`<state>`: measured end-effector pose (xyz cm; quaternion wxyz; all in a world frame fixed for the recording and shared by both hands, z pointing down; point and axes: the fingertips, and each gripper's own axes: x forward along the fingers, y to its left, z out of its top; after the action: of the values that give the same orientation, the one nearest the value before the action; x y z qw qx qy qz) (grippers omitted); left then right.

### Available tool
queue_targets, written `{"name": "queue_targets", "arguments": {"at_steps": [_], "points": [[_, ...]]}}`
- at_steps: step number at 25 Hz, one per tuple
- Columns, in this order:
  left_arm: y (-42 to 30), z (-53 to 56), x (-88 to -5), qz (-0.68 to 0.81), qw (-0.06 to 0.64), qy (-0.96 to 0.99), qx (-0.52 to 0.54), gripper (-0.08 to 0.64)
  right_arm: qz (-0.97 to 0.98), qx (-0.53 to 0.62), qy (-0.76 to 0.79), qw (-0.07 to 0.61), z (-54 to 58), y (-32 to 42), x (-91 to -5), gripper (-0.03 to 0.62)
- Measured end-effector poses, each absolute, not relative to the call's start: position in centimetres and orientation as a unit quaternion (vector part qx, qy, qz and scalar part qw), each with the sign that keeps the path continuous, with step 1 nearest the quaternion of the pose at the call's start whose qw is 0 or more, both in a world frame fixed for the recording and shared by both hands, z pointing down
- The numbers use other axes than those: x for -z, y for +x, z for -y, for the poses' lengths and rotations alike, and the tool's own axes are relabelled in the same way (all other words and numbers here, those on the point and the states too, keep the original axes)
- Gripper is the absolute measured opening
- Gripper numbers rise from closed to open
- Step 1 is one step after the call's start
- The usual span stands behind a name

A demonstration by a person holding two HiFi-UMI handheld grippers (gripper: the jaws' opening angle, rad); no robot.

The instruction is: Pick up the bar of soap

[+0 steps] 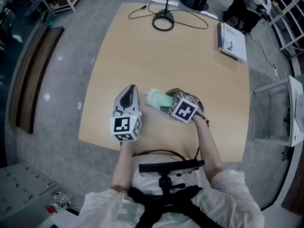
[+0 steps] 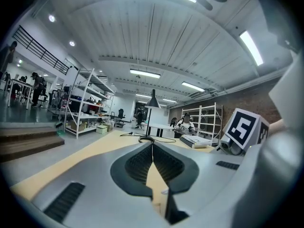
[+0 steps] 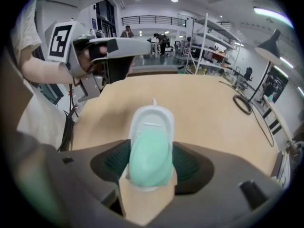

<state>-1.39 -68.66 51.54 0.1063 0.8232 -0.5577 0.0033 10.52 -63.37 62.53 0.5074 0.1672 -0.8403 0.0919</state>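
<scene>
Mint-green bar of soap [image 3: 149,163] is pinched in the right gripper [image 3: 151,148], low on the desk [image 1: 180,56].
Right fingers [image 3: 187,163] press both sides of the bar, which lies in its white soap dish [image 3: 153,115]. My call: grip the soap alone, above the dish rim, then lift straight up so the slick bar doesn't squirt out or drag the dish along. Left gripper [image 1: 129,93] rests just beside, fingers closed together on nothing, handy for pinning the dish.
</scene>
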Motion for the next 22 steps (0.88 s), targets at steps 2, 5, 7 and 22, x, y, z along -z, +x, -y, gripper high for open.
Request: {"name": "queue_targets", "arguments": {"at_steps": [2, 5, 7, 22], "points": [[-1.0, 68.6, -51.7, 0.555, 0.106, 0.825, -0.006, 0.012, 0.821, -0.113, 0.147, 0.540, 63.6, 10.6, -63.1, 0.285], [-0.4, 68.5, -51.7, 0.550, 0.098, 0.829, -0.012, 0.013, 0.787, -0.120, 0.122, 0.592, 63.7, 10.9, -64.6, 0.307], [-0.4, 68.5, -51.4, 0.549, 0.095, 0.830, -0.011, 0.012, 0.778, -0.116, 0.129, 0.604, 63.9, 11.7, -65.0, 0.301], [-1.9, 68.8, -50.5, 0.562, 0.104, 0.820, 0.020, 0.012, 0.885, -0.131, 0.369, 0.251, 67.3, 13.6, -55.2, 0.298]]}}
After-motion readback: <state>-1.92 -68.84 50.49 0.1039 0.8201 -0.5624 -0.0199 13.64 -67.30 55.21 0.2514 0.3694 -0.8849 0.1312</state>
